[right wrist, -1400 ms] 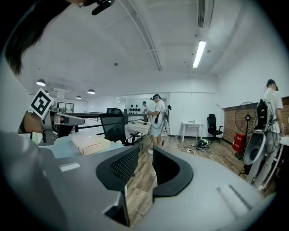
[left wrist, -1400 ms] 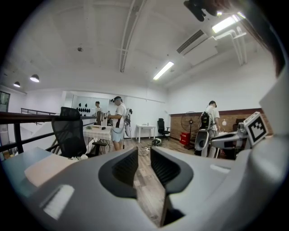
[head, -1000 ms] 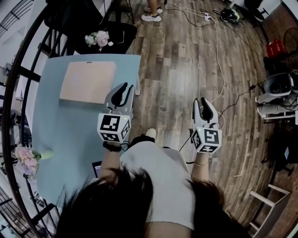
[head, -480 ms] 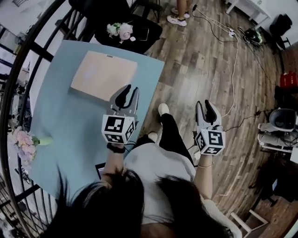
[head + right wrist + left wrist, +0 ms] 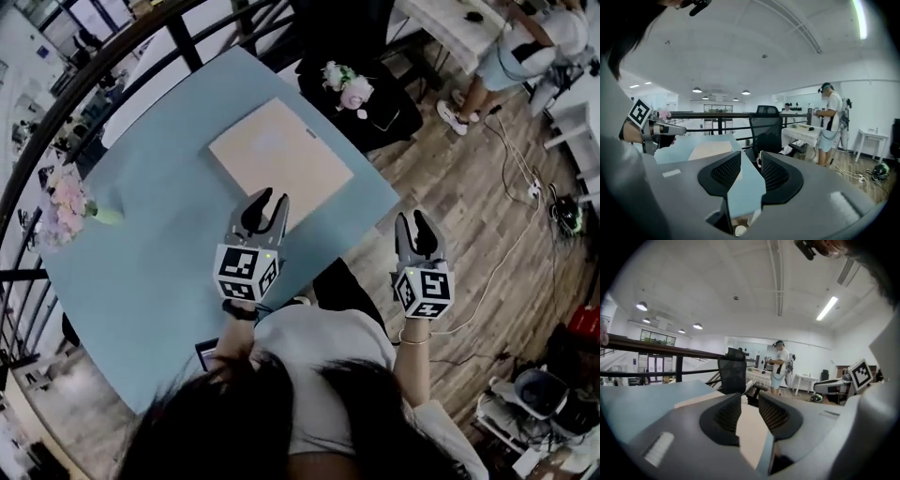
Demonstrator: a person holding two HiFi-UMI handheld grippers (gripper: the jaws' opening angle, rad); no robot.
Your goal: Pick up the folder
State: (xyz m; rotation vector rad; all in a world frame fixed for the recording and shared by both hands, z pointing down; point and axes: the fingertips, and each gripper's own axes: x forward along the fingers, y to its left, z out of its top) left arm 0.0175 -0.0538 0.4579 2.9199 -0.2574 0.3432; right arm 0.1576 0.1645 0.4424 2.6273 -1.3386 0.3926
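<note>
The folder (image 5: 281, 157), flat and tan, lies on the pale blue table (image 5: 159, 244) near its far right edge. My left gripper (image 5: 266, 201) hovers over the table just short of the folder's near edge and points at it. Its jaws are opening and hold nothing. In the left gripper view the folder (image 5: 751, 430) shows through the gap of the left gripper (image 5: 749, 399). My right gripper (image 5: 415, 220) hangs off the table's right edge over the wooden floor, its jaws opening, also empty. The right gripper view shows the right gripper (image 5: 750, 157) aimed at the table corner, the folder (image 5: 710, 150) to its left.
A black office chair (image 5: 375, 47) carrying a small flower bunch (image 5: 345, 82) stands just beyond the table. Pink flowers in a vase (image 5: 64, 199) sit at the table's left edge. A black railing (image 5: 56, 122) runs behind. A person (image 5: 525, 42) stands far right; cables (image 5: 530, 192) cross the floor.
The head view has swung round over the table. Both grippers have moved towards the folder, the left one now close to its near edge. Both pairs of jaws stand slightly wider.
</note>
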